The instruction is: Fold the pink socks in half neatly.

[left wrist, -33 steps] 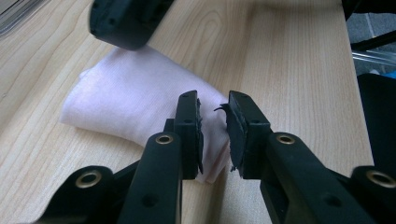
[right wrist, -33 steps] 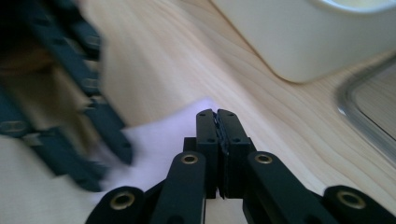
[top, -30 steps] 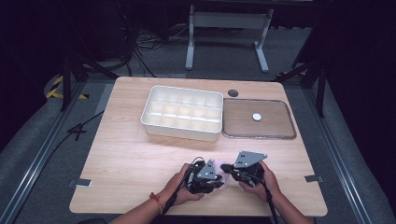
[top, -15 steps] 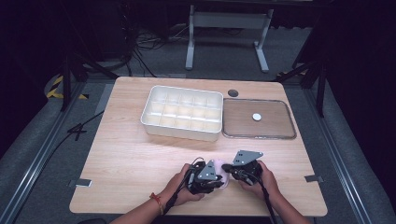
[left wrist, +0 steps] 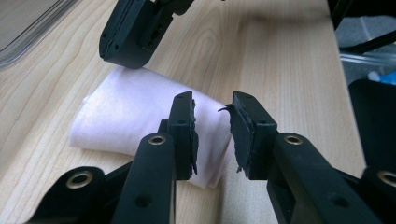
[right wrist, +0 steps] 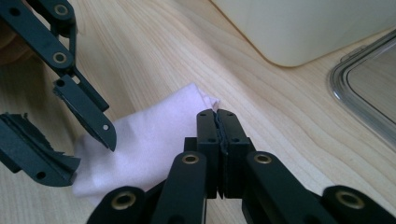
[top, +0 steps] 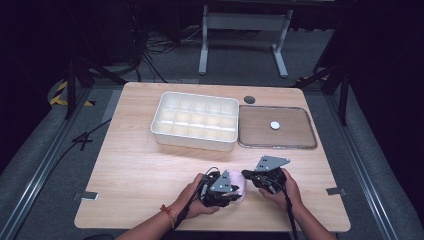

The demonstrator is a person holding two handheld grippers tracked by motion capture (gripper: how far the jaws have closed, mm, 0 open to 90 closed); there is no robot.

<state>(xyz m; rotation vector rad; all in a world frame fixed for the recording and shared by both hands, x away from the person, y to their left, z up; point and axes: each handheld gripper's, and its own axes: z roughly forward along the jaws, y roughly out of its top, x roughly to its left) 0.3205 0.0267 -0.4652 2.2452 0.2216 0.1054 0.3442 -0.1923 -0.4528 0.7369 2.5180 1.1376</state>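
The folded white cloth (top: 238, 186) lies flat on the counter (top: 140, 170) near its front edge, between the two grippers and touching both. In the left gripper view its long axis runs from lower right to upper left, away from that gripper's tips.

The right gripper (right wrist: 217, 116) is closed on the cloth: its jaws meet with a corner of the fabric pinched between the tips. This corner lies at the far end of the cloth as the left gripper view shows it.

The left gripper (left wrist: 212, 116) stands at the near end of the cloth. Its jaws have just been opening and now stand slightly apart, with the folded edge below and between them; the pads do not press on it.

The coming move likely turns on this layout: one end is held, the opposite end is free, and the left gripper is the nearer one to that free end.

The white divided box (top: 195, 121) and the clear tray (top: 278, 145) sit well apart, toward the back of the counter.
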